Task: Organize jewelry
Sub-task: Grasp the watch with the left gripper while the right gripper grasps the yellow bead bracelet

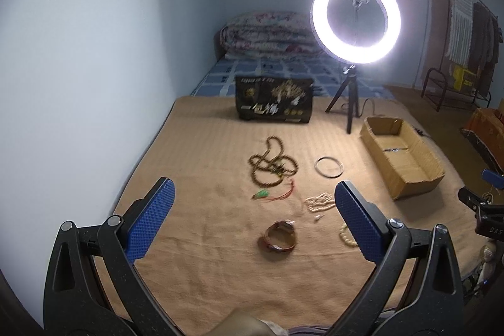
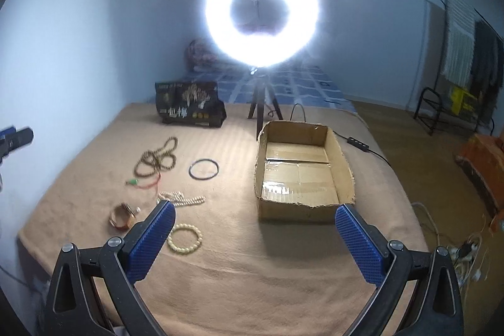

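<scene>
Jewelry lies scattered on a tan blanket (image 1: 201,257). A long brown bead necklace (image 1: 272,164) with a green tassel (image 1: 261,194) lies farthest. A thin bangle (image 1: 329,166) is to its right. A cream bead strand (image 1: 319,202), a brown wide bracelet (image 1: 278,240) and a cream bead bracelet (image 2: 185,239) lie nearer. An open cardboard box (image 2: 302,175) sits at the right. My left gripper (image 1: 253,194) is open above the blanket with nothing in it. My right gripper (image 2: 255,216) is open and holds nothing, near the box's front wall.
A lit ring light on a tripod (image 1: 356,18) stands behind the box, its cable (image 2: 362,144) trailing right. A black printed bag (image 1: 274,99) stands at the back. A folded quilt (image 1: 267,33) lies on a blue checked sheet. A clothes rack (image 2: 466,52) and floor cables (image 2: 466,251) are right.
</scene>
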`<state>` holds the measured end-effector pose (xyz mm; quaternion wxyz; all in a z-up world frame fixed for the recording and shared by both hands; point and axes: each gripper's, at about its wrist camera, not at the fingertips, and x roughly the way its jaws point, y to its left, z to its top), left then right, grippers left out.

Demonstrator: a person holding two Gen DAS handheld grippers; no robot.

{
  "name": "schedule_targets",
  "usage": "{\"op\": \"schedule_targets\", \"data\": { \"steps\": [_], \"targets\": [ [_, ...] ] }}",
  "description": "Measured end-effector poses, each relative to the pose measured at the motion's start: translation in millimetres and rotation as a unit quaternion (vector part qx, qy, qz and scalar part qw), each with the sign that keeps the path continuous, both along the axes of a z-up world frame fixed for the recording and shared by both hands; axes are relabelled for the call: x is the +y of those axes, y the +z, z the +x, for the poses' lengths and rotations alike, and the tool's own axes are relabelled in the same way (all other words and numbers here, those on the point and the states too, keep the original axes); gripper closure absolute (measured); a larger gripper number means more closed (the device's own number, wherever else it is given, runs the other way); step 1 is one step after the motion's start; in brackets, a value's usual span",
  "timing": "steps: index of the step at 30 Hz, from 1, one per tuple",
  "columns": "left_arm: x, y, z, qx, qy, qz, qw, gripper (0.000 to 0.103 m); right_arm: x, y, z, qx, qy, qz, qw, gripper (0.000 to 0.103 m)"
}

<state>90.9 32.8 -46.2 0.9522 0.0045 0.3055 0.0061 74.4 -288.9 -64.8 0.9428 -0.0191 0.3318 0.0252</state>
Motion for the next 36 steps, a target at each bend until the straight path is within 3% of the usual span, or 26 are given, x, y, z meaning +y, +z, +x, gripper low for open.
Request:
{"op": "schedule_targets", "data": {
  "steps": [6, 12, 16, 22, 29, 36],
  "targets": [
    [20.4, -33.5, 23.1, 0.038, 0.002, 0.004, 0.9993, 0.002, 20.2, -23.8, 21.5, 0.037, 0.052, -0.022, 0.998, 0.002],
    [27.4, -85.5, 47.6, 0.113, -0.014, -0.025, 0.9932, 0.023, 42.5, -62.4, 44.2, 0.086, 0.097, -0.031, 0.991, 0.011],
    [22.7, -122.7, 64.2, 0.171, -0.026, -0.045, 0.9839, 0.042, 54.4, -87.9, 58.6, 0.121, 0.125, -0.026, 0.984, 0.024],
    [23.6, -157.6, 83.2, 0.225, -0.028, -0.091, 0.9697, 0.058, 66.0, -120.7, 81.8, 0.174, 0.145, -0.01, 0.974, 0.044],
    [21.5, -174.3, 96.0, 0.246, -0.036, -0.124, 0.9607, 0.066, 75.0, -147.0, 104.9, 0.221, 0.142, -0.005, 0.965, 0.061],
    [11.1, -188.7, 107.4, 0.268, -0.041, -0.125, 0.9545, 0.076, 89.2, -159.0, 113.3, 0.24, 0.143, -0.022, 0.96, 0.067]
  ]
}}
